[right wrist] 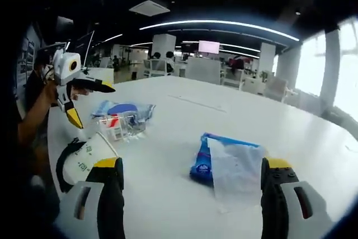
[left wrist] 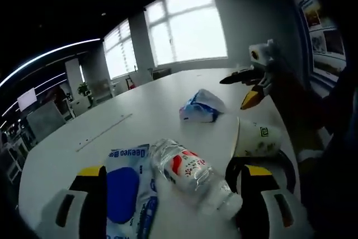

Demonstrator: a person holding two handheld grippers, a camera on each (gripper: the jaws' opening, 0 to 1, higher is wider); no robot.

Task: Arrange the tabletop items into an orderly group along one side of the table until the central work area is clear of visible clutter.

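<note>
Table (right wrist: 184,116), white: bottle (left wrist: 193,174) lying on wipes pack (left wrist: 126,191), cup (left wrist: 257,138) tipped at near edge, tissue pack (right wrist: 226,166) central. Left gripper (left wrist: 173,205) and right gripper (right wrist: 193,194): jaws apart, empty. Risk: nudged bottle rolls off edge

Left gripper (left wrist: 173,205): jaws spread, a plastic bottle (left wrist: 193,174) lying across the gap and a blue wipes pack (left wrist: 130,191) beside it block the way ahead. A paper cup (left wrist: 256,138) crowds its right jaw. Beyond them, bare table (left wrist: 112,121) runs clear. Right gripper (right wrist: 193,194): a tissue pack (right wrist: 226,166) sits between its open jaws; open table beyond.
</note>
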